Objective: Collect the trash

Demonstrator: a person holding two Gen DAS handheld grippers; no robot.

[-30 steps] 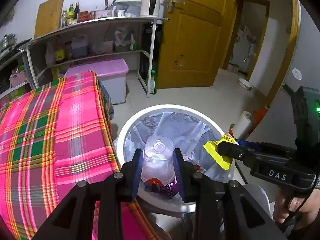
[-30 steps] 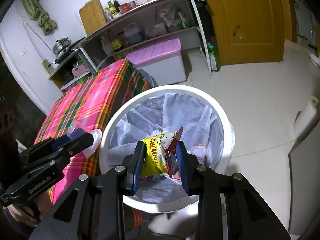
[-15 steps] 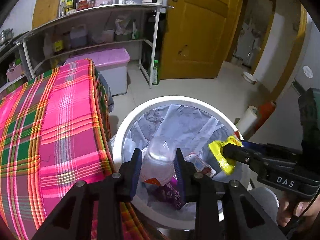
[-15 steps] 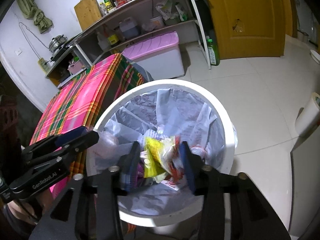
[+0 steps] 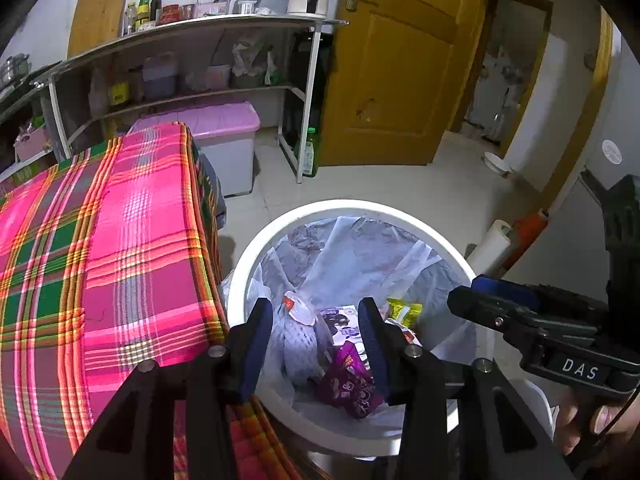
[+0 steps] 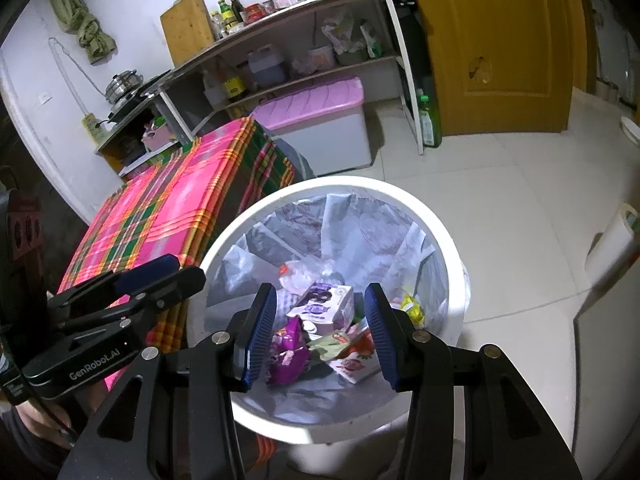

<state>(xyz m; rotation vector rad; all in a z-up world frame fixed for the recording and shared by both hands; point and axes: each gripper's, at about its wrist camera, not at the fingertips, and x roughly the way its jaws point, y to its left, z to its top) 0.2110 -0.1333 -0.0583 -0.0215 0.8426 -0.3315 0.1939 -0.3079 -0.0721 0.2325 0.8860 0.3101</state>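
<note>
Purple-printed carton (image 6: 320, 306) clearer from right.

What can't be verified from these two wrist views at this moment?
- Bottom of the trash bin: both views, covered by litter and liner.
- Plastic bottle: left wrist view, partly behind the left gripper fingers.
- Yellow wrapper: right wrist view, mostly hidden behind the right gripper finger.
- Shelf bottle labels: too small.
</note>
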